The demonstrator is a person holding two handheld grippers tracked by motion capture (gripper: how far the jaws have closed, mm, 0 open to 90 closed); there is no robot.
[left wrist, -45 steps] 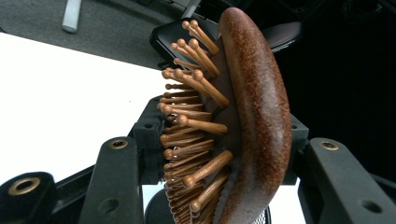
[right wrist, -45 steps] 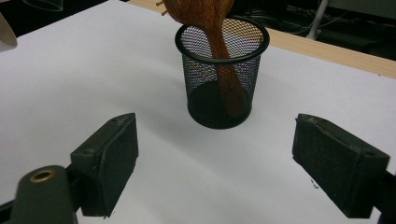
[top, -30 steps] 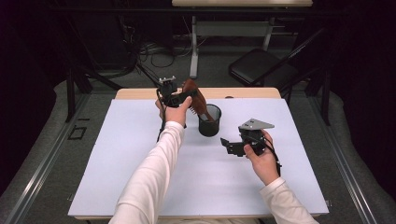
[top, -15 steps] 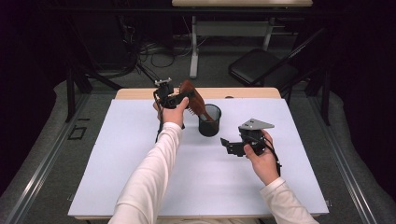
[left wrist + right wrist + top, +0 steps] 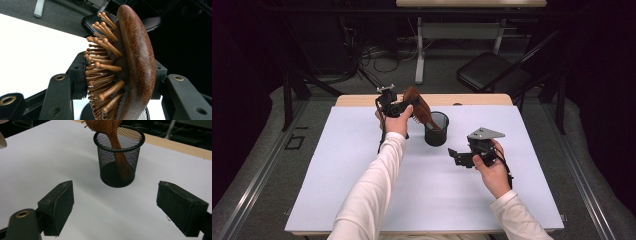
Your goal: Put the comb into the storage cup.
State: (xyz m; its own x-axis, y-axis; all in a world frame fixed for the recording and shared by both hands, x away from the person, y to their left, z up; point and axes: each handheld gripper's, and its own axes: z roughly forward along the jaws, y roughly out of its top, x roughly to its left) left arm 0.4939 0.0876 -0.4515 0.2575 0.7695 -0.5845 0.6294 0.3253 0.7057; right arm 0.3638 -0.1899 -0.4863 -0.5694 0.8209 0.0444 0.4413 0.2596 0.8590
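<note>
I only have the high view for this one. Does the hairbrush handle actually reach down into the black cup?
Observer: Yes. In the right gripper view the hairbrush handle runs down inside the mesh cup, close to its bottom.
Operator: How is the head gripped?
Observer: The left gripper has one pad on the bristles and the other on the wooden back. Its jaws have just been opening slightly.
Operator: And the other hand?
Observer: The right gripper is open with nothing between its jaws, and it points at the cup.

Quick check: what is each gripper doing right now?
Left gripper: shut on the wooden hairbrush, whose handle is inside the mesh cup; its jaws have just been easing open slightly.
Right gripper: open, holding nothing.
</note>
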